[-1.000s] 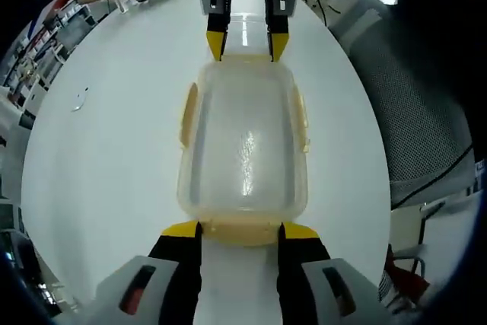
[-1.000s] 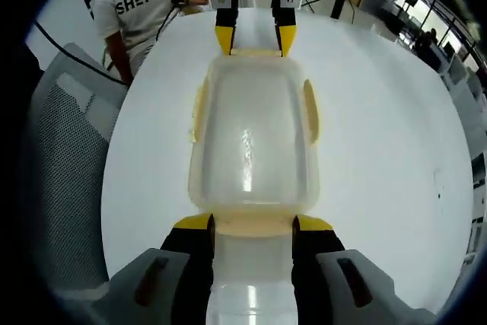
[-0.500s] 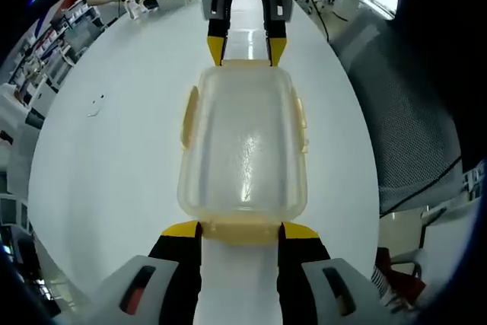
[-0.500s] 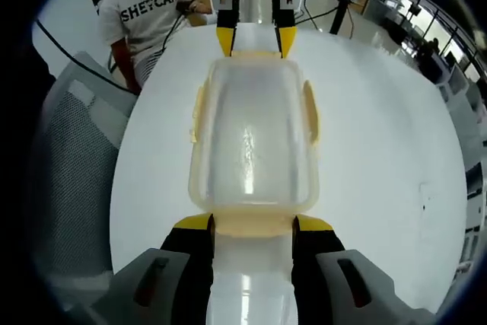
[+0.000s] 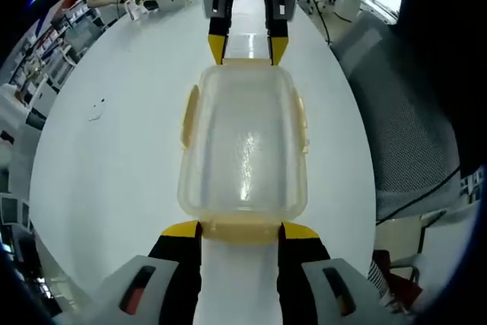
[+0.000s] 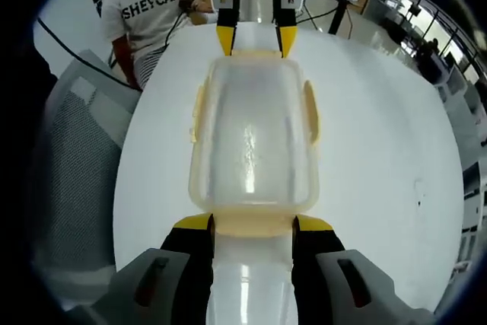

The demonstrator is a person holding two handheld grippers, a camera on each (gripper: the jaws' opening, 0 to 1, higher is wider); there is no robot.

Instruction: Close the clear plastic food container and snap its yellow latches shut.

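Lengthwise between the two grippers, the clear container [image 5: 243,150] lies on the white table [image 5: 114,157] with its lid on. Each short end meets a gripper: the left gripper [image 5: 240,231] has its yellow-tipped jaws spread wide, flanking the yellow end latch [image 5: 240,229] nearest it, and the right gripper [image 6: 253,224] stands equally wide around the opposite end latch [image 6: 253,223]. Yellow side latches [image 5: 187,116] line the container's long edges. Beyond the table's edge from the container stands a mesh chair [image 5: 411,112].

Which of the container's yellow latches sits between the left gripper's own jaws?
The end latch at the bottom of the left gripper view; the opposite end latch sits by the right gripper.
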